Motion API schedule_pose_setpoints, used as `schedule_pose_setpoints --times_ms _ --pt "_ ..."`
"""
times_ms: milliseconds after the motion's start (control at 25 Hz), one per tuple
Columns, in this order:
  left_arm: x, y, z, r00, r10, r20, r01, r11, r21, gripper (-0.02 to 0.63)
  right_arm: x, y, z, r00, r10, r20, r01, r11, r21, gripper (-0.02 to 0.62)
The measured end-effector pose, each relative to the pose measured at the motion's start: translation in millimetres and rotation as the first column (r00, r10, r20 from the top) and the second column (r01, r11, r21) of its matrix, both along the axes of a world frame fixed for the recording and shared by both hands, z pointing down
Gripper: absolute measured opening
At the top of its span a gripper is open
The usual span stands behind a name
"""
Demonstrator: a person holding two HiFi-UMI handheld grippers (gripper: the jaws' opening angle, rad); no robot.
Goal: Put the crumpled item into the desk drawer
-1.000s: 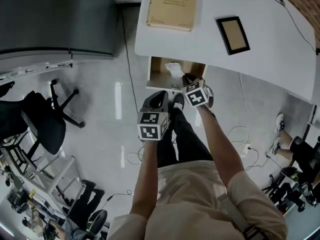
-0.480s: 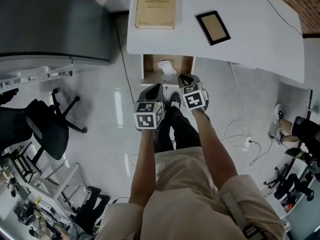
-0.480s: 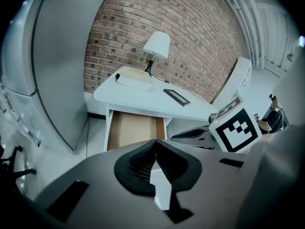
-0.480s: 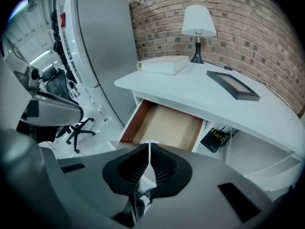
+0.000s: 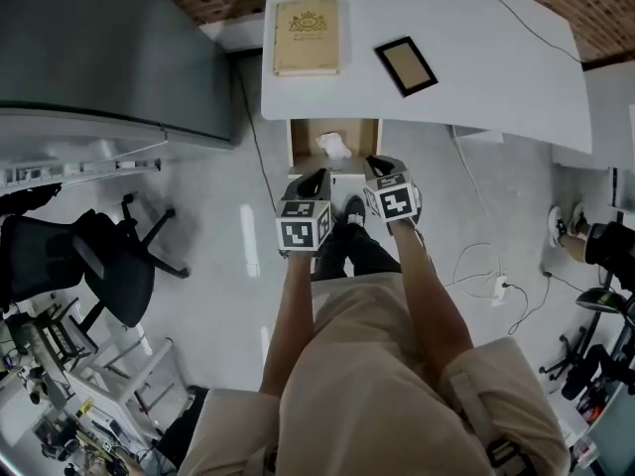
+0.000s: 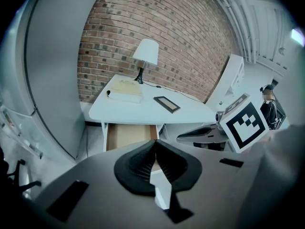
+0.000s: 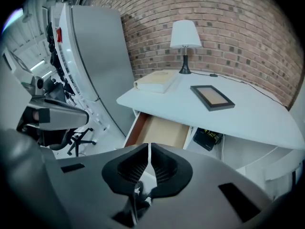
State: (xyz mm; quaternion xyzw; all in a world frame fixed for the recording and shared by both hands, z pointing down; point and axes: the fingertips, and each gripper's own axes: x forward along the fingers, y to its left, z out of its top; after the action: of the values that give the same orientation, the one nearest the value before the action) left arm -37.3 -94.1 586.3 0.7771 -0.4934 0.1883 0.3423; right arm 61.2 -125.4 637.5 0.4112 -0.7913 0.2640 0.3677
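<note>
White bench (image 5: 476, 77) stands against a red brick wall (image 6: 190, 42); its brown-lined wooden drawer (image 5: 303, 139) is pulled open below the bench's front edge, nearer the left corner.

Crumpled white paper item (image 5: 333, 146) lies inside the drawer, about mid-width; it touches neither claw.

Left claw (image 5: 321, 175) hangs just outside the drawer front, roughly level with the drawer's middle; in the left gripper view its two black ribbed jaws are pressed together with nothing between them.

Right claw (image 5: 373, 163) hangs beside it, at the drawer's right front corner; in the right gripper view its jaws are likewise clenched, with only a hairline slit showing and nothing gripped.

On the bench top: a beige hardcover book (image 5: 306, 36) near the left edge; a black-framed picture (image 5: 405, 65) lying flat toward the middle, nearer the front edge than the book; a white-shaded table lamp on a black stem (image 6: 145, 54) at the rear edge; a thin black cable (image 5: 516, 8) running from the lamp toward the right rear corner.

A tall grey cabinet (image 5: 109, 48) stands just left of the bench; a black office chair (image 5: 109, 266) stands on the pale glossy floor (image 5: 218, 226), well apart from the drawer.
</note>
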Motion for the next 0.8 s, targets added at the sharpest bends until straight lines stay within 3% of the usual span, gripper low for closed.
schedule_pose_setpoints --times_ms 240,520,800 --pt "-10.7 -5.4 -41.7 0.998 0.031 0.06 -0.035 0.998 0.061 0.017 0.7 -6.2 -46.0 0.996 0.05 0.069 -0.052 0.998 0.021 0.044" --pt "-26.3 -14.7 -73.8 0.994 0.064 0.086 -0.073 0.991 0.11 0.017 -15.7 -6.8 -90.2 0.993 0.014 0.12 -0.023 0.997 0.07 0.046" --pt "-29.5 -8.4 -80.2 0.997 0.063 0.04 -0.067 0.99 0.12 0.017 -20.7 14.9 -106.6 0.987 -0.017 0.161 0.001 0.995 0.104 0.048"
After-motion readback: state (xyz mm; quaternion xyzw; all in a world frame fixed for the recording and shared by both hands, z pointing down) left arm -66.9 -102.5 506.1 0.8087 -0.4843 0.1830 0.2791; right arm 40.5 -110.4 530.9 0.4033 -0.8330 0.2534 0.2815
